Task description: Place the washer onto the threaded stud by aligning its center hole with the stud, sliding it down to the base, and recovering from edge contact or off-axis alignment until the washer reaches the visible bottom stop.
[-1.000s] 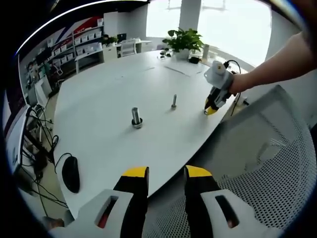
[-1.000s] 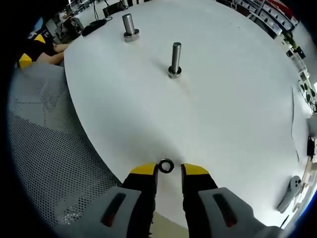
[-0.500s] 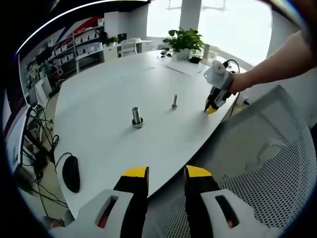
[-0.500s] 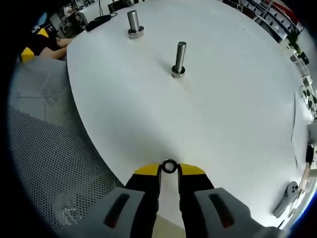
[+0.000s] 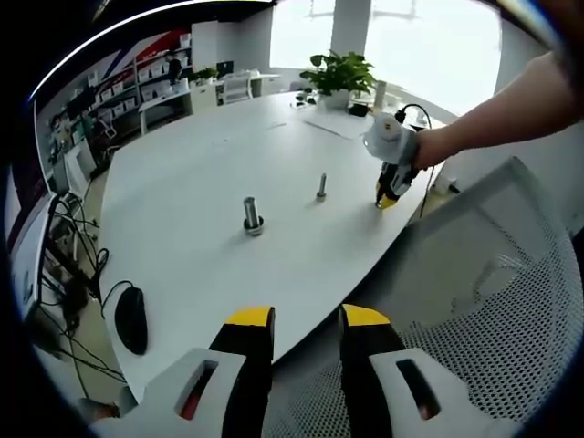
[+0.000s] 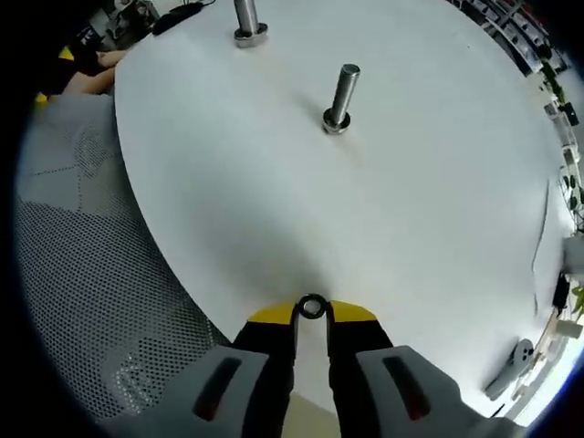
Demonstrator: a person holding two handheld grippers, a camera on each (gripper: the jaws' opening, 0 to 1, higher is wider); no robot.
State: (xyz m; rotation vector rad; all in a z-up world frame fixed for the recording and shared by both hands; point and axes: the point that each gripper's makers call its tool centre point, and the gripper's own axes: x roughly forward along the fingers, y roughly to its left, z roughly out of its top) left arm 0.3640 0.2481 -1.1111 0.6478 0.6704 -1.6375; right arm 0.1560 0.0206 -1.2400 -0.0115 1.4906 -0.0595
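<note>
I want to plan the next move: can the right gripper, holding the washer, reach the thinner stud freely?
Probably yes. The right gripper is shut on the washer, and only bare white table lies between it and the thinner stud.

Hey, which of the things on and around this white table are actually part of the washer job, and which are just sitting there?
Part of the job:
- washer, pinched in the right tool
- threaded stud, standing upright on the table

Just lying about:
- second, thicker stud
- computer mouse
- potted plant
- mesh chair
- left tool, open, idle
</note>
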